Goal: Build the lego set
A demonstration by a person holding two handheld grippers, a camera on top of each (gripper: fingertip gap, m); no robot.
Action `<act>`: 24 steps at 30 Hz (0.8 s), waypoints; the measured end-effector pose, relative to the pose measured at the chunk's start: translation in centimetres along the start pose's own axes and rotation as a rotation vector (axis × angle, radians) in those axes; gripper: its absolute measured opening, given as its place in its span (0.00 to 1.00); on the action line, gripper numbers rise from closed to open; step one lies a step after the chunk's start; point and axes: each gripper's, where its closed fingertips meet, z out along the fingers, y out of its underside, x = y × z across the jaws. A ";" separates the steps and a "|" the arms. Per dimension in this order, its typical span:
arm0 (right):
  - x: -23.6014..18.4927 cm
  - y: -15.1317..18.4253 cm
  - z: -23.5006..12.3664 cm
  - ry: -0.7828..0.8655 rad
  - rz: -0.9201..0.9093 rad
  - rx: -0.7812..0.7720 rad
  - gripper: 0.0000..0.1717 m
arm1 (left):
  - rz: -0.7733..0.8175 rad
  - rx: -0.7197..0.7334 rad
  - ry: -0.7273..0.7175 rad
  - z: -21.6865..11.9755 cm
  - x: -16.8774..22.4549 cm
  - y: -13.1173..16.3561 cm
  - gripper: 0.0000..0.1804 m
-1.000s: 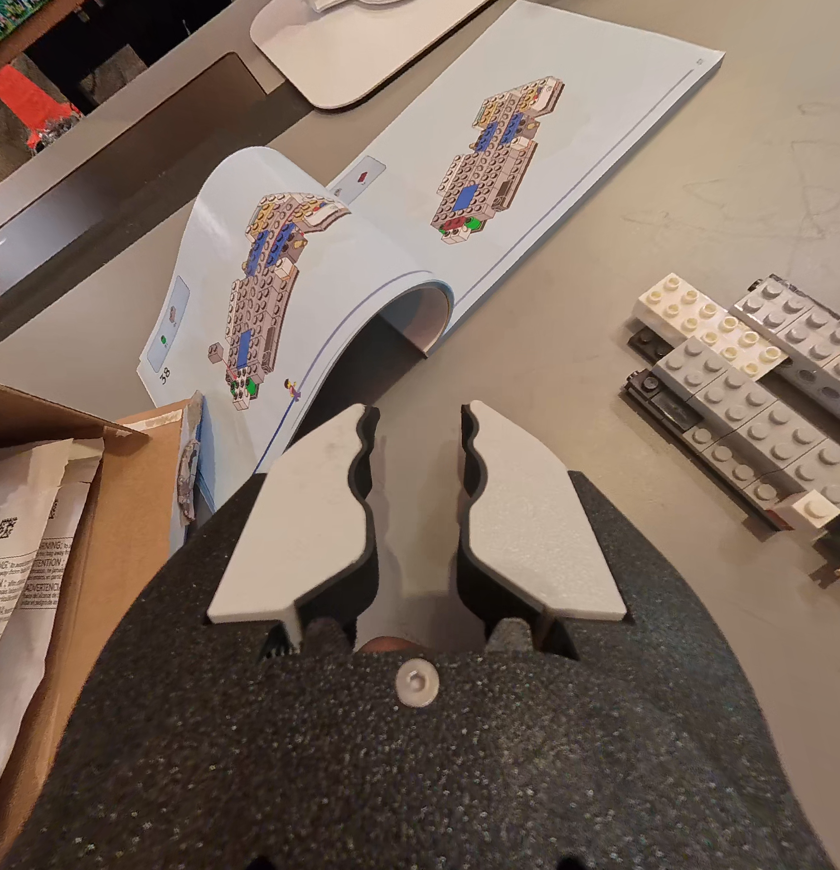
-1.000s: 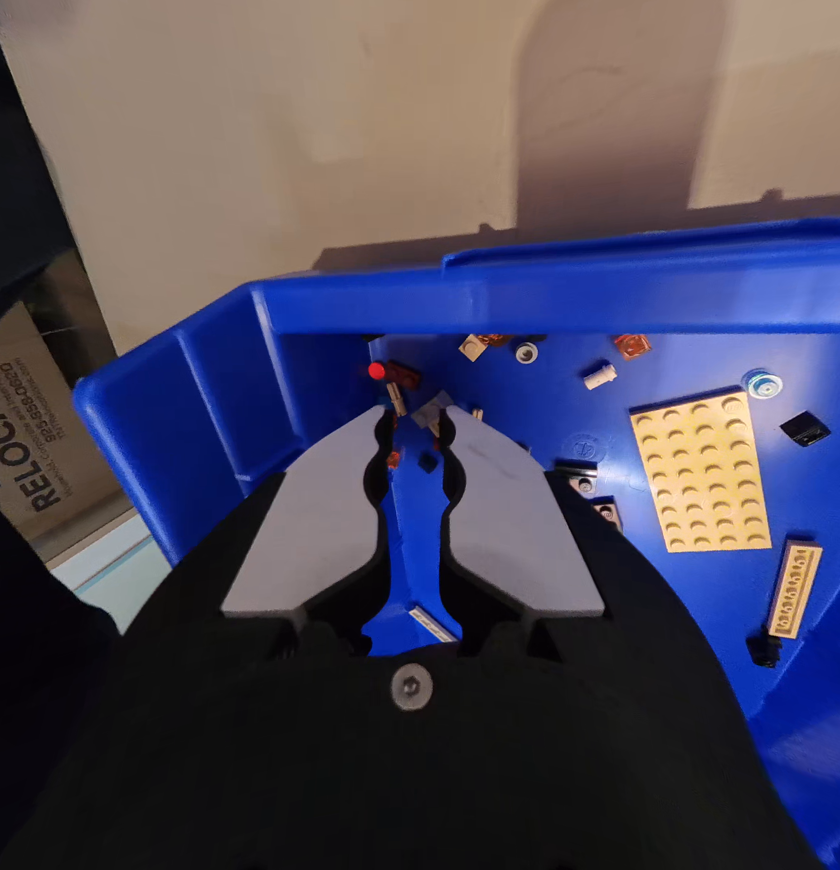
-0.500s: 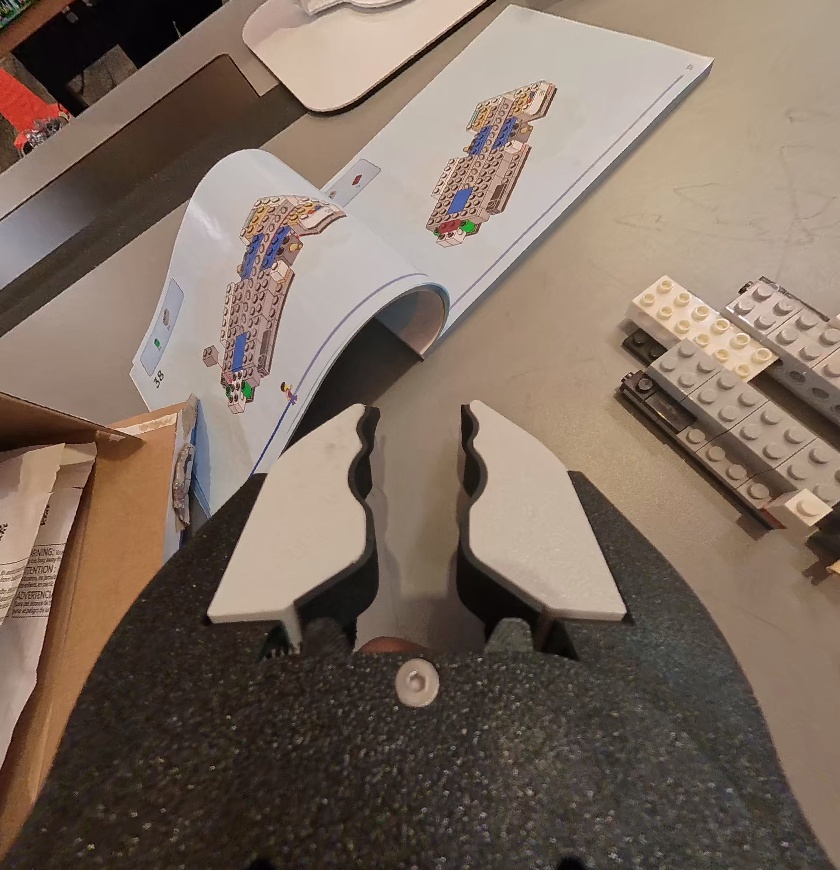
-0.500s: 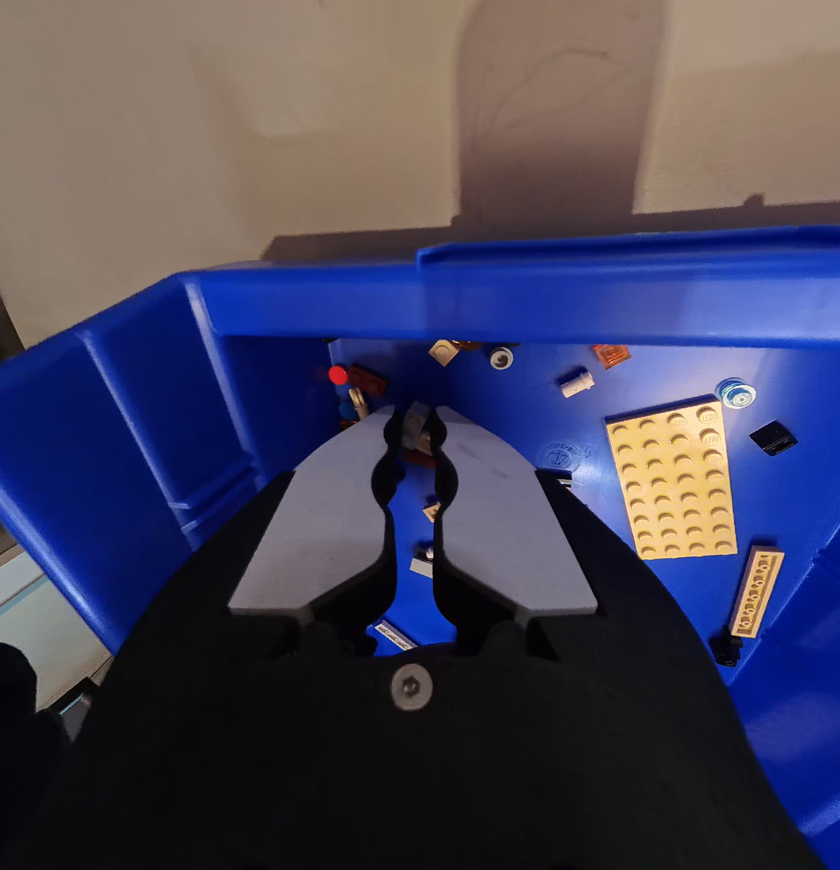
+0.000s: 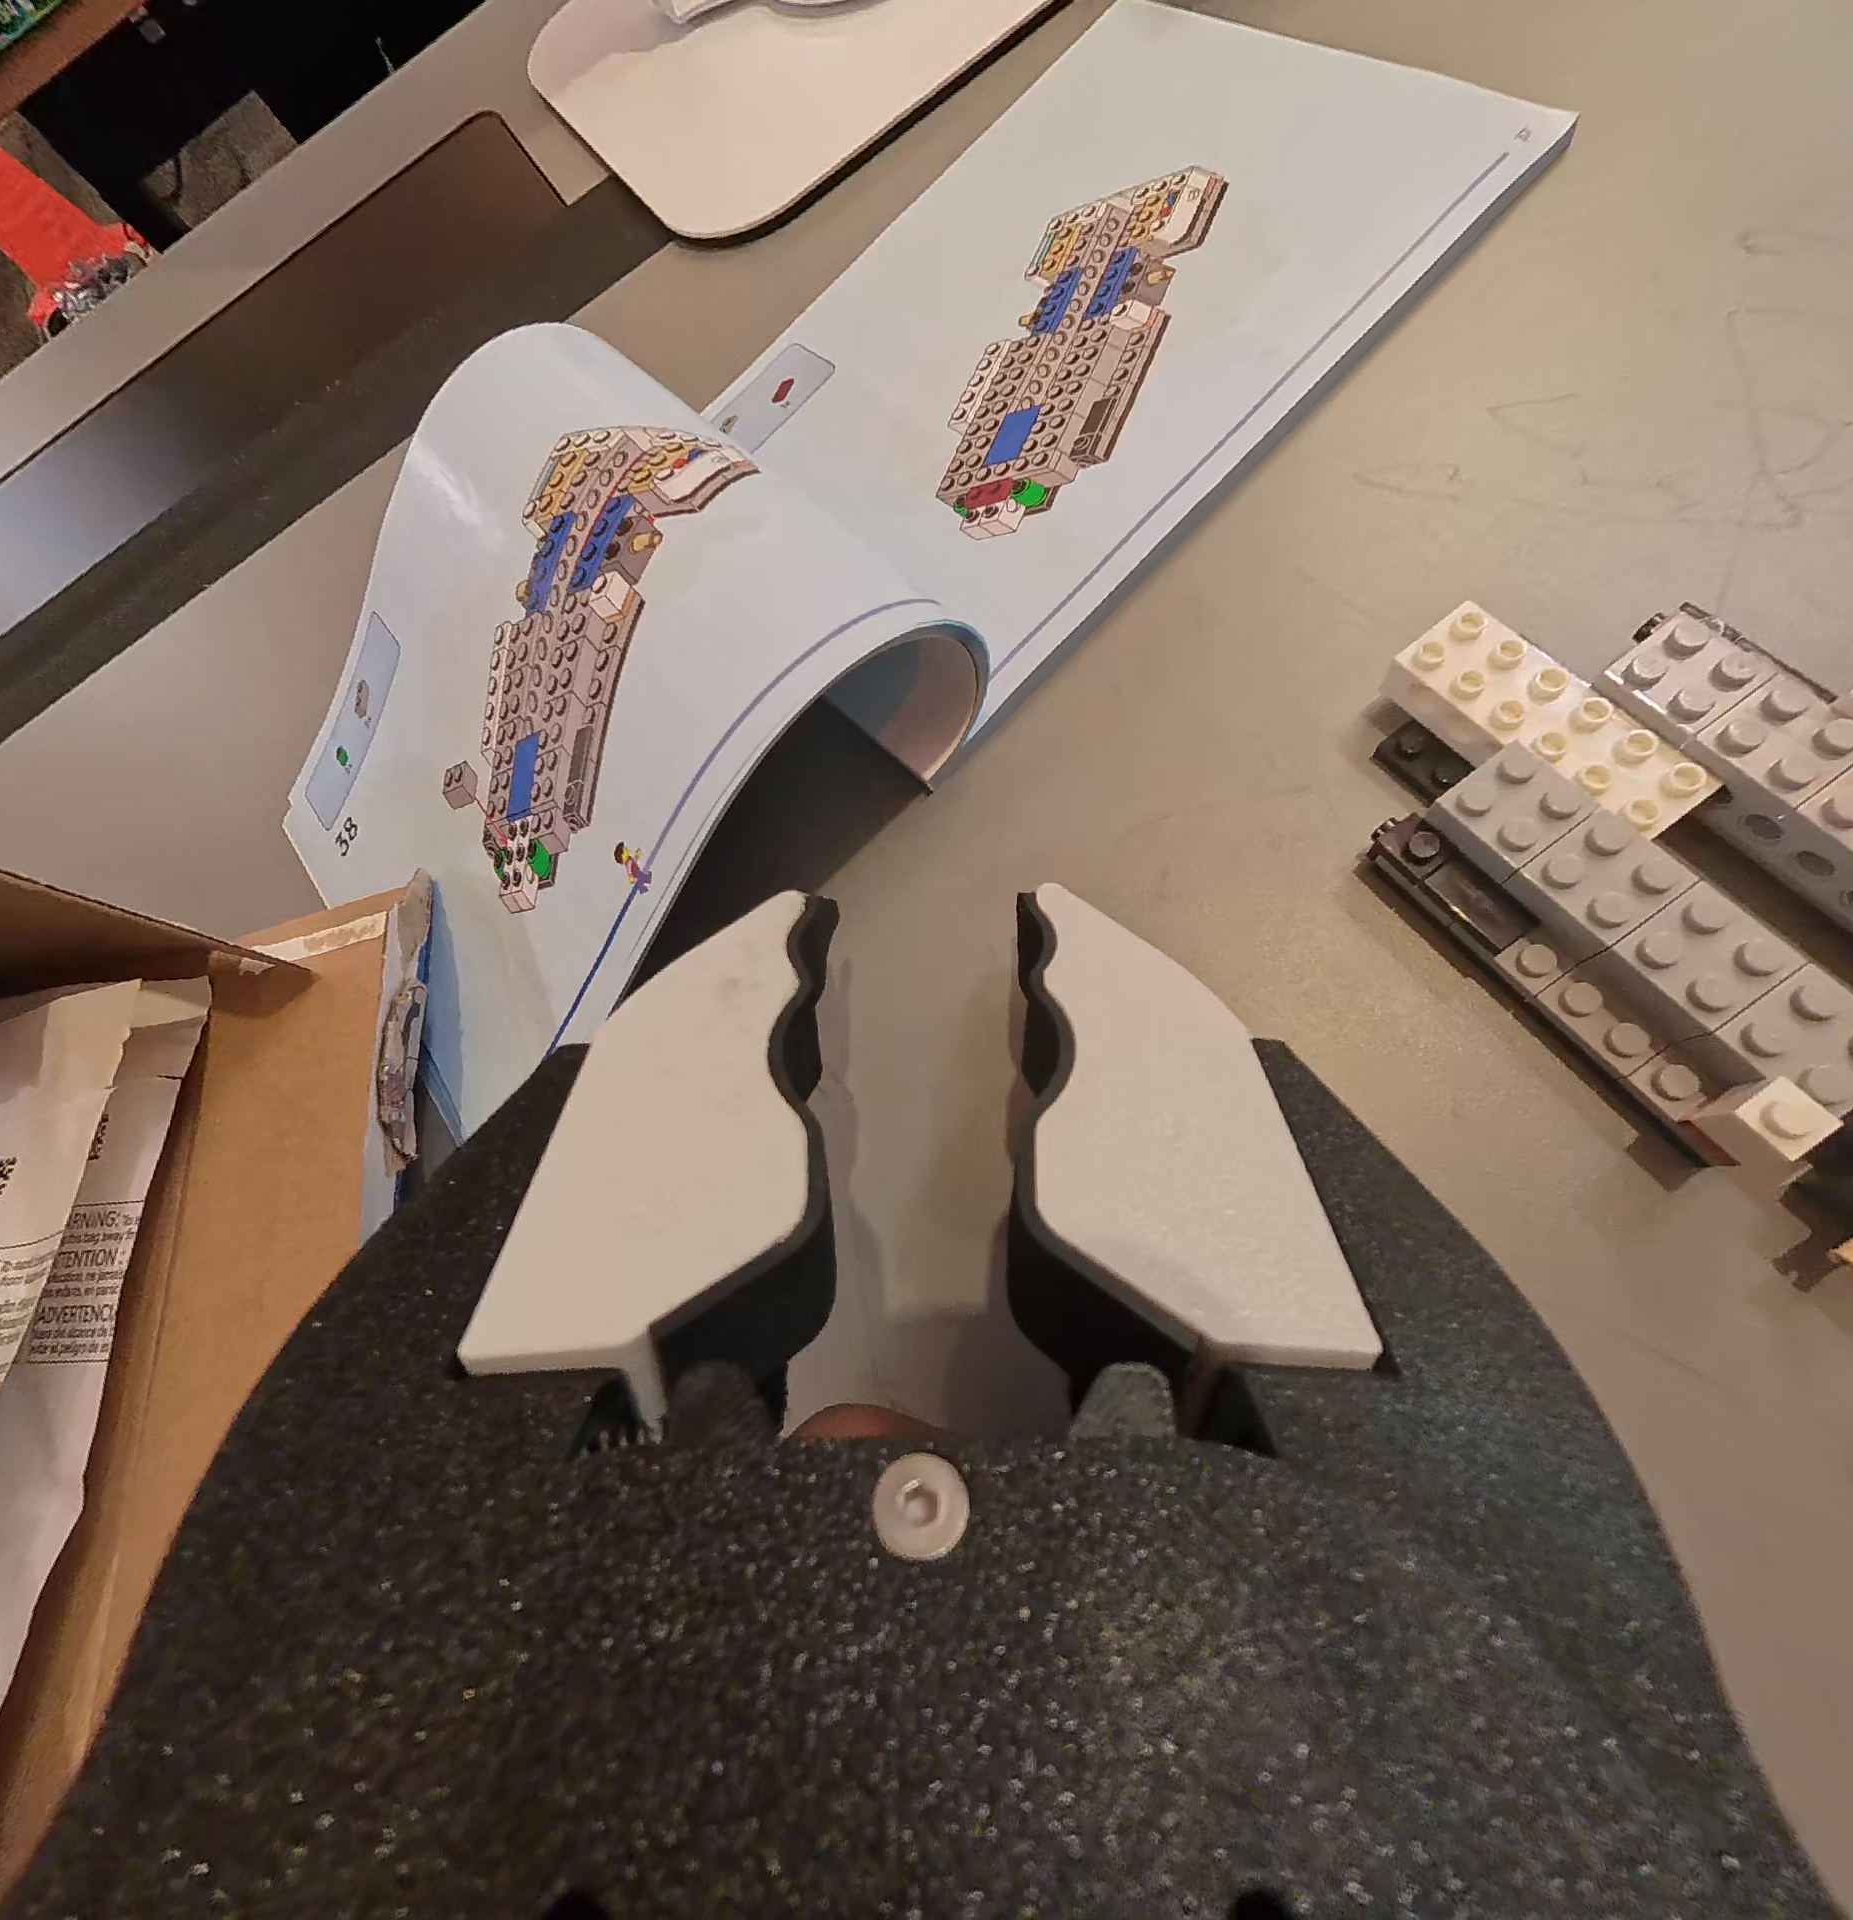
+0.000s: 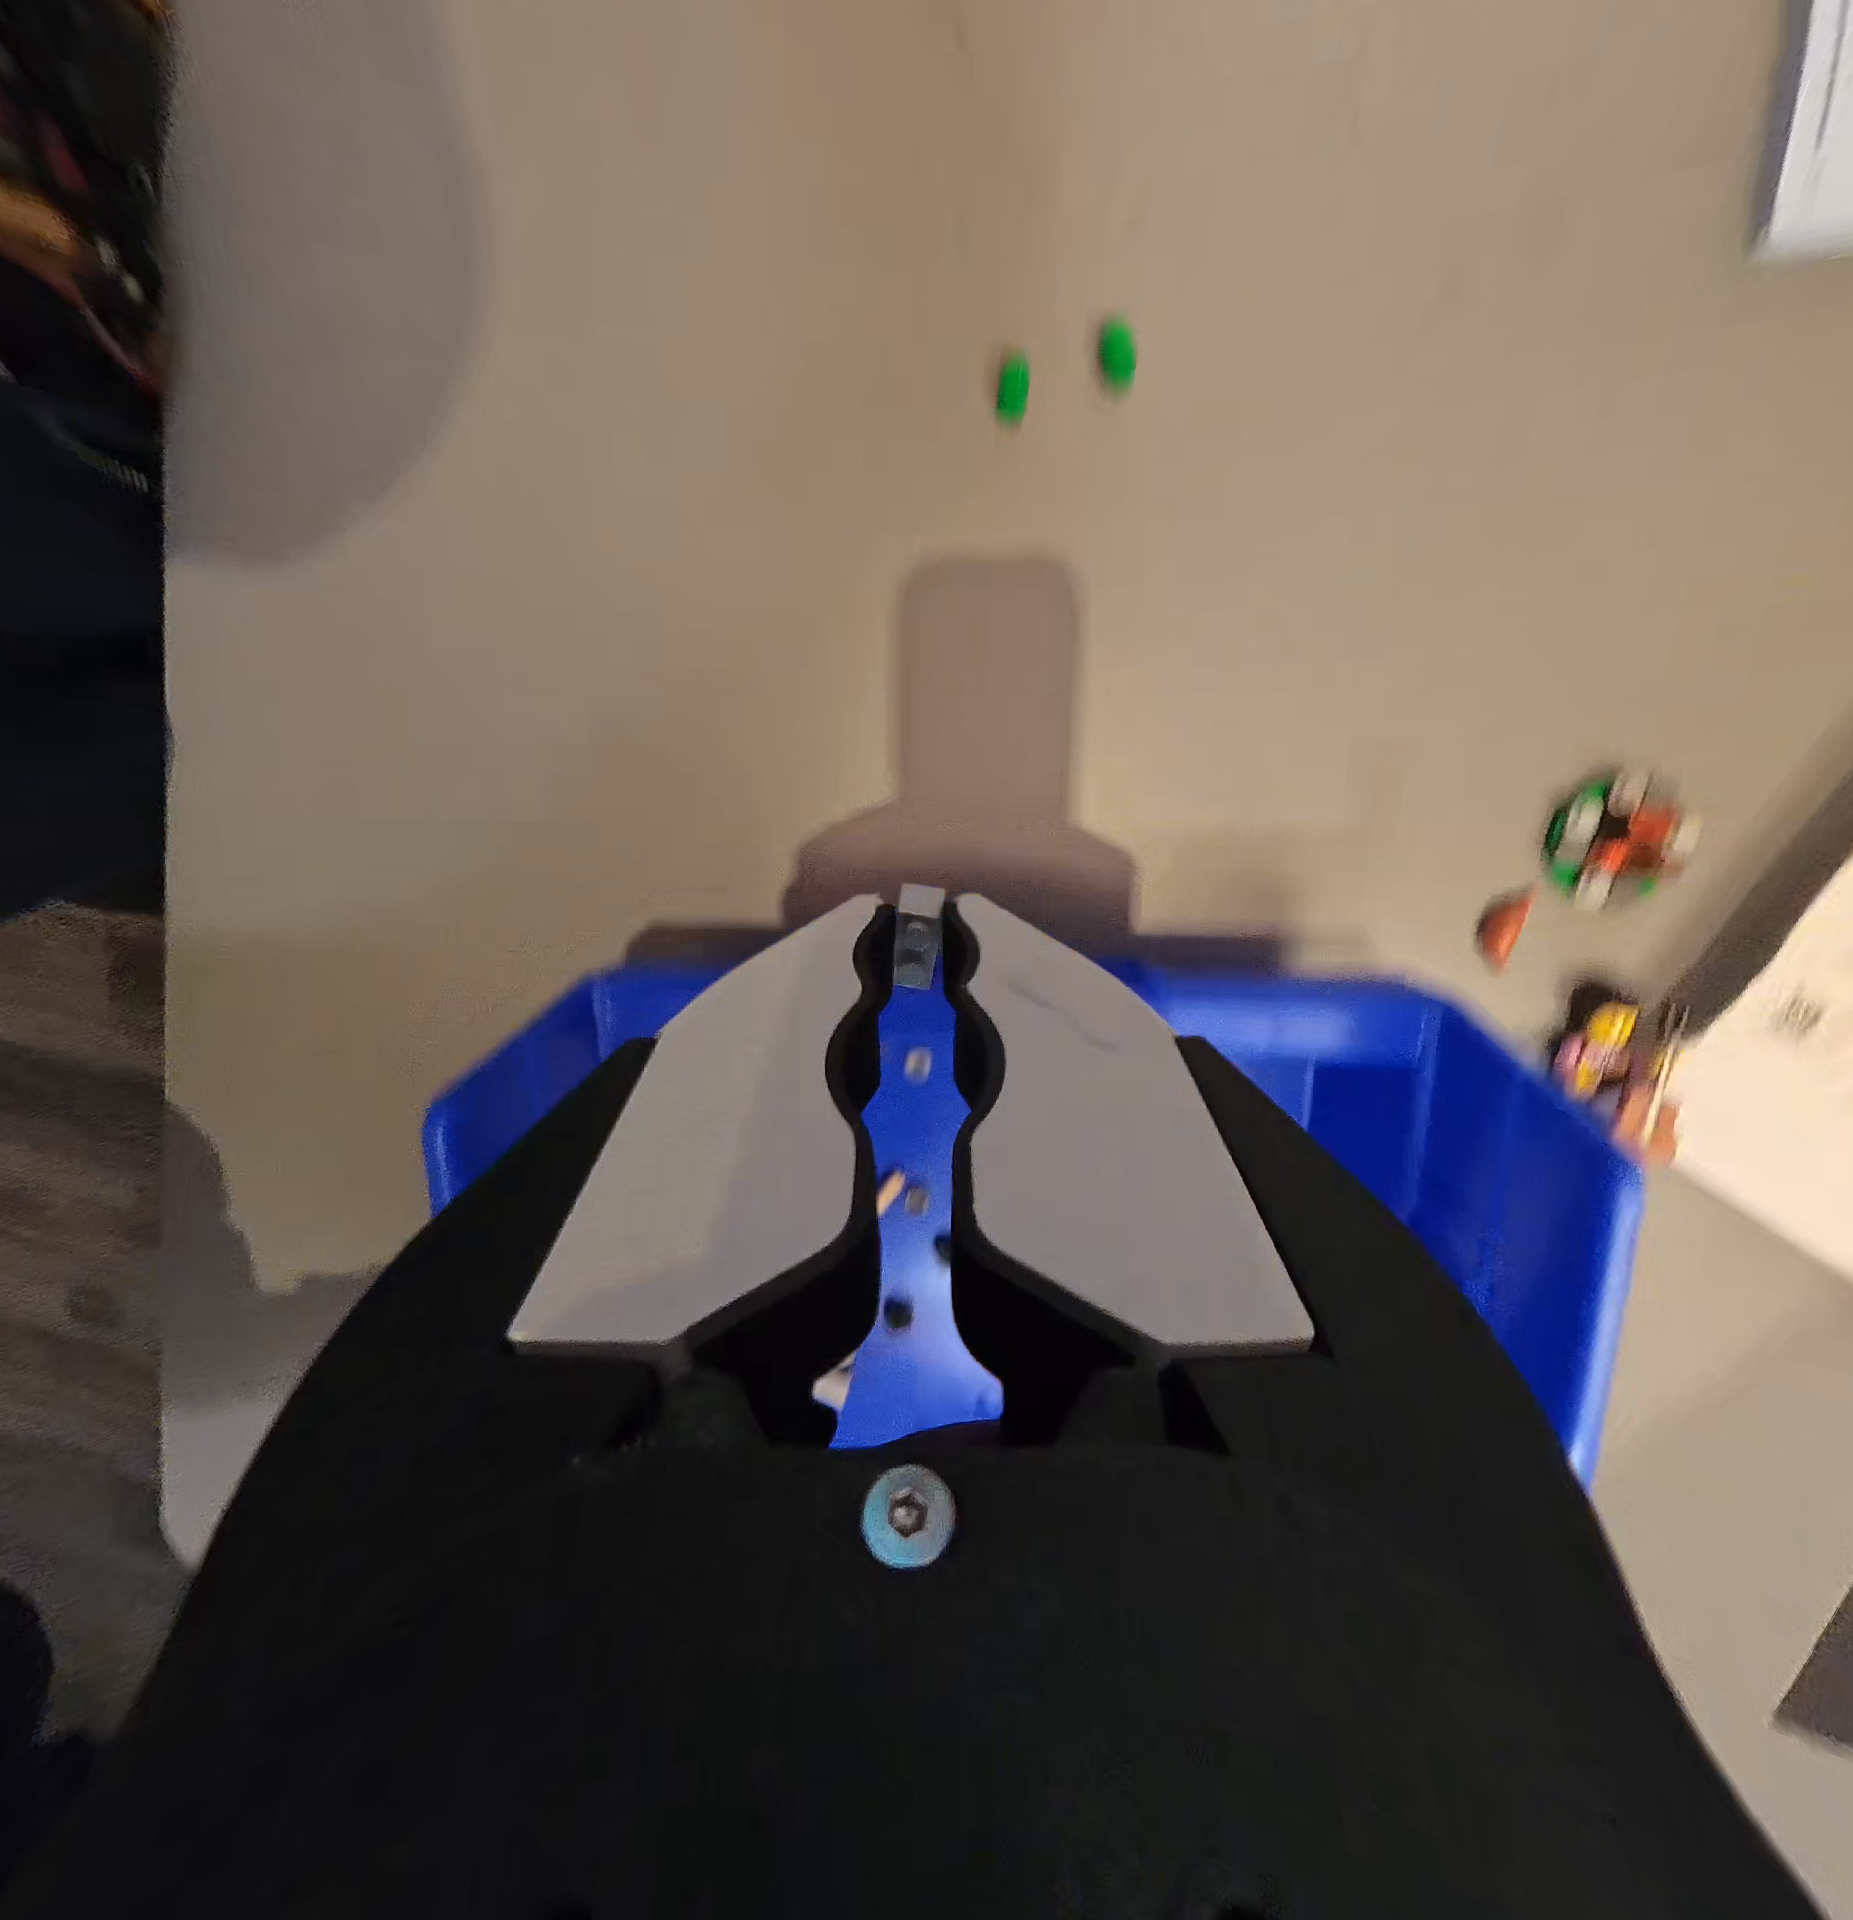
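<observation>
The right tongs [image 6: 917, 914] are clamped on a small grey studded brick [image 6: 916, 940], its two sides pressed between the fingertips, held up above a blue plastic bin [image 6: 1473, 1122]. Through the narrow slot between the fingers the bin's blue floor shows with a few tiny loose pieces scattered on it — too blurred to tell their kind. Beyond the bin, on the pale table [image 6: 610, 623], lie two small green round pieces [image 6: 1062, 369] well apart from it, and near its right wall a blurred cluster of green, orange and dark bits [image 6: 1608, 842].

The left tongs [image 5: 927, 909] stand apart with nothing between them, only bare table [image 5: 1265, 540] showing in the gap. Just ahead of them an open instruction booklet [image 5: 1161, 343] lies with one page curled up into an arch. To the left sits an open cardboard box [image 5: 267, 1143] — inside it are white paper bags [image 5: 39, 1247] with printing, leaning against the box wall. To the right, apart from the tongs, lies a build of grey and cream bricks [image 5: 1649, 873] on dark plates, flat on the table. A white rounded board [image 5: 756, 114] rests beyond the booklet.
</observation>
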 end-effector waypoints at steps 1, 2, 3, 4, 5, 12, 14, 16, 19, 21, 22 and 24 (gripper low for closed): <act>0.1 -1.5 0.9 -0.009 -0.022 0.004 0.05 | 0.002 -0.001 -0.002 0.0 0.0 0.0 0.20; -0.1 -2.6 2.2 -0.029 -0.049 -0.017 0.05 | 0.003 0.002 -0.004 0.0 0.0 0.0 0.20; -0.5 -3.4 3.8 -0.047 -0.088 -0.053 0.05 | 0.001 0.009 -0.006 -0.1 -0.1 -0.1 0.20; -0.9 -3.7 5.4 -0.062 -0.133 -0.098 0.05 | -0.003 0.017 -0.007 -0.2 -0.1 -0.2 0.20; -1.3 -3.7 6.9 -0.081 -0.174 -0.142 0.05 | -0.010 0.026 -0.007 -0.3 -0.2 -0.3 0.20; -1.9 -3.6 11.2 -0.106 -0.220 -0.185 0.05 | -0.051 0.050 0.018 -0.5 -0.4 -0.5 0.19; -1.7 -3.3 10.9 -0.091 -0.239 -0.179 0.06 | -0.049 0.043 0.022 -0.5 -0.3 -0.4 0.19; -1.5 -3.5 9.8 -0.082 -0.212 -0.143 0.08 | -0.041 0.041 0.020 -0.4 -0.2 -0.4 0.19; 0.0 -3.6 6.1 -0.011 -0.157 -0.056 0.10 | -0.038 0.040 0.017 -0.4 -0.2 -0.4 0.19; 1.2 -2.9 2.9 0.045 -0.101 -0.004 0.10 | -0.039 0.040 0.017 -0.4 -0.2 -0.4 0.19; 1.8 -2.2 1.4 0.084 -0.072 0.014 0.10 | -0.040 0.041 0.017 -0.4 -0.2 -0.4 0.19; 2.9 0.1 -1.4 0.156 -0.013 0.018 0.10 | -0.038 0.039 0.015 -0.4 -0.2 -0.4 0.19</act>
